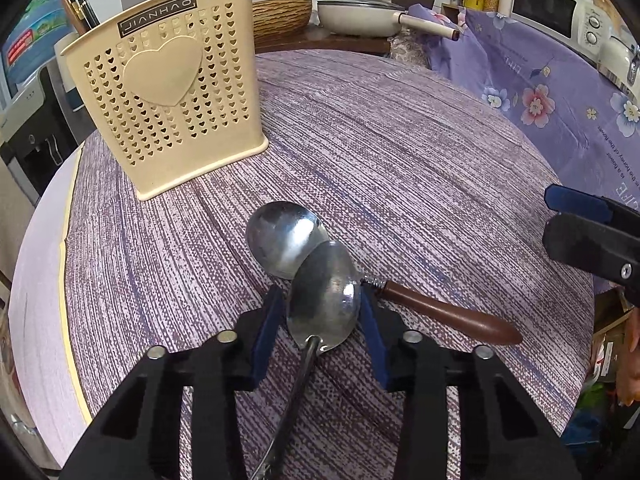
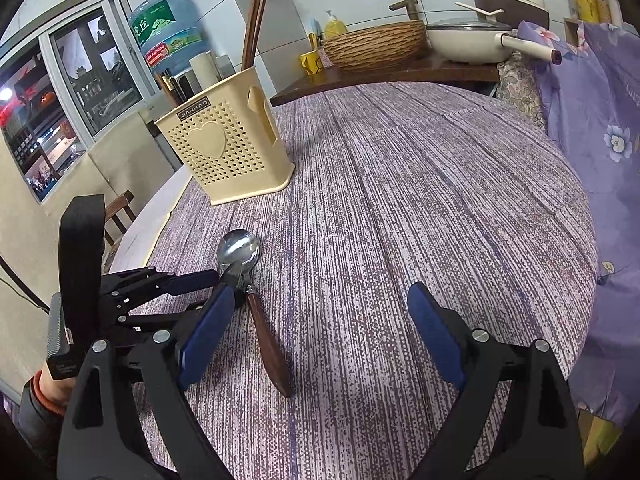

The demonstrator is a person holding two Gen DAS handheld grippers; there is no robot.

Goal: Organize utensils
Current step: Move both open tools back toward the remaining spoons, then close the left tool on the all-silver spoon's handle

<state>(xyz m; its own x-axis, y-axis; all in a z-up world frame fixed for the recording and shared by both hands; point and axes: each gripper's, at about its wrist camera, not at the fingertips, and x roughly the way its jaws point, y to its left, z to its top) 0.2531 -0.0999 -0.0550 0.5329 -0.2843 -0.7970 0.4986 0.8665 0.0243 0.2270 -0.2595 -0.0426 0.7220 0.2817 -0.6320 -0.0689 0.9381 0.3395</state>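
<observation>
Left wrist view: left tool [image 1: 322, 322] clenched on bowl of metal spoon [image 1: 324, 300], blue pads touching both bowl edges, its dark handle running back under the camera. Bowl overlaps second spoon [image 1: 286, 238], wooden-handled, lying on purple striped surface [image 1: 420, 152]. Beige perforated utensil holder [image 1: 168, 92] stands upright further back, well apart. Right wrist view: right tool [image 2: 320, 336] released, jaws wide, nothing between them, hovering over the wooden handle [image 2: 268, 344].

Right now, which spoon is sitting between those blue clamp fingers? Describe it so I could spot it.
Start at the cream utensil holder on the purple table. Two overlapping spoons lie in front of it. It is the nearer spoon, bowl between the left gripper pads; its handle is thin metal, while the other spoon has a wooden handle.
</observation>
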